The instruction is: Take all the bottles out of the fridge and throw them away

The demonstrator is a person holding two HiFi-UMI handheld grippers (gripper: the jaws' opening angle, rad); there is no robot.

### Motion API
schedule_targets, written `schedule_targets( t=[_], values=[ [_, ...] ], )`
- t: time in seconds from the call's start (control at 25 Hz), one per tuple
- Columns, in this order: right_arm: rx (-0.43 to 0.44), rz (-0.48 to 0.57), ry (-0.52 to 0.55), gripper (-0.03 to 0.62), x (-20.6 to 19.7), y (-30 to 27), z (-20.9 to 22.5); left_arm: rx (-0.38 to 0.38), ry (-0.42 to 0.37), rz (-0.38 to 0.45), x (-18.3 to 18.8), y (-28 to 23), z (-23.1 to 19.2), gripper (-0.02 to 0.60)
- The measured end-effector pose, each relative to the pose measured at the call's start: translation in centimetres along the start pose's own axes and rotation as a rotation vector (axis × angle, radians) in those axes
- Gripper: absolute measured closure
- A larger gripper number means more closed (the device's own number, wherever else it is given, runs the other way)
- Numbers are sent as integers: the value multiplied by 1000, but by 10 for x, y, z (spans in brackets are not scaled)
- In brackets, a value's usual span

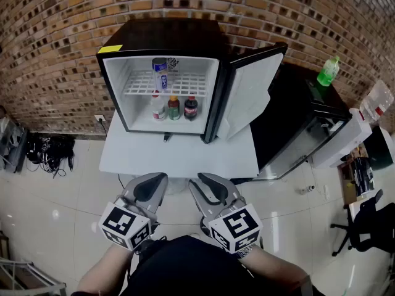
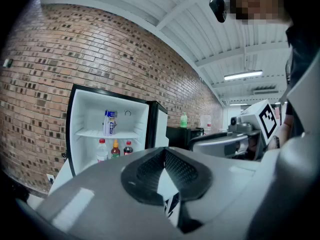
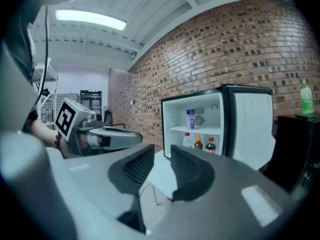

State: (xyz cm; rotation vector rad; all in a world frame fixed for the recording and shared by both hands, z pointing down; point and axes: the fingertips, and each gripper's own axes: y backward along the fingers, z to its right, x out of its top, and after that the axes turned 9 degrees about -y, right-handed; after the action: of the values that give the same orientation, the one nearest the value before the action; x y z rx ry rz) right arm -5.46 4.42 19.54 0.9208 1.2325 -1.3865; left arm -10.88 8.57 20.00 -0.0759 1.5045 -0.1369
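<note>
A person is holding the left claw (image 1: 150, 187) and right claw (image 1: 210, 189) side by side, low in front of a white table (image 1: 179, 156) that is carrying an open fridge (image 1: 114, 79), both well apart from it. The left claw's tips are pressing together on nothing, while the right claw is standing slightly parted and empty. A clear bottle (image 1: 158, 106), brown bottle (image 1: 174, 108) and dark bottle (image 1: 191, 108) are standing in a row on the fridge's floor, below a carton (image 1: 160, 73) on the shelf (image 1: 185, 84).
</note>
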Motion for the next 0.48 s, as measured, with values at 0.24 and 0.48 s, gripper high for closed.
schedule_targets(
  t=[0.24,0.48],
  values=[
    [8,-8,9,473,5,-7,4,28,0,4,5,-2,-5,578],
    [-12,7,14,441,21,-32,11,21,-12,-1,7,-6,-19,578]
  ],
)
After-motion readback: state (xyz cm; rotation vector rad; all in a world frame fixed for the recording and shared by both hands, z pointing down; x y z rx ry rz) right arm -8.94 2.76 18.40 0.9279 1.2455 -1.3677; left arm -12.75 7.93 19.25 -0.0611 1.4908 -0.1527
